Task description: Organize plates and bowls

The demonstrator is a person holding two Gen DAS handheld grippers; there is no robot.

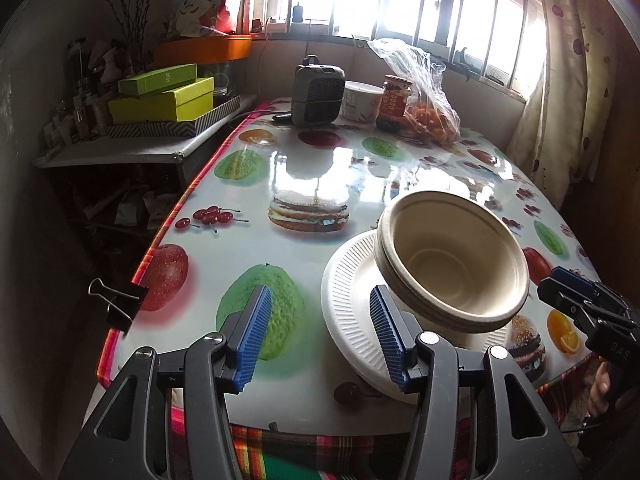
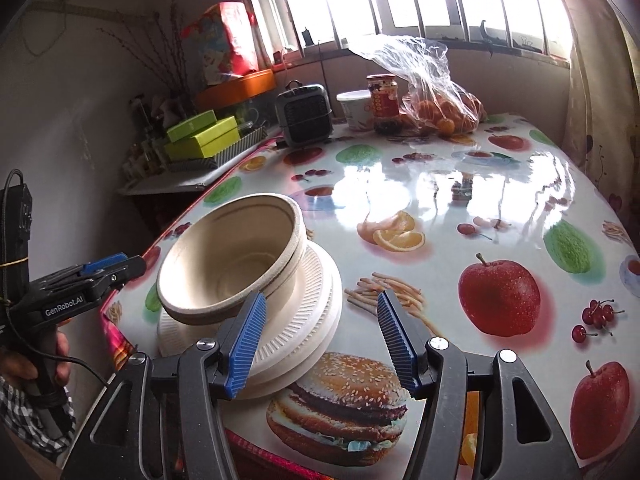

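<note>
A glossy fruit-print table [image 1: 304, 168] carries a stack of white ribbed plates [image 1: 352, 300] near its front edge, with nested beige bowls [image 1: 452, 264] resting tilted on top. The left gripper [image 1: 320, 332] hovers beside the stack, jaws open, nothing between them. The right gripper [image 2: 320, 340] sits on the other side, jaws likewise apart and empty

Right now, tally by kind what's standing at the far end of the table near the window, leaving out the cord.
Grey fan unit: 1
White tub: 1
Red-labelled jar: 1
Clear bag of oranges: 1
Total: 4
</note>
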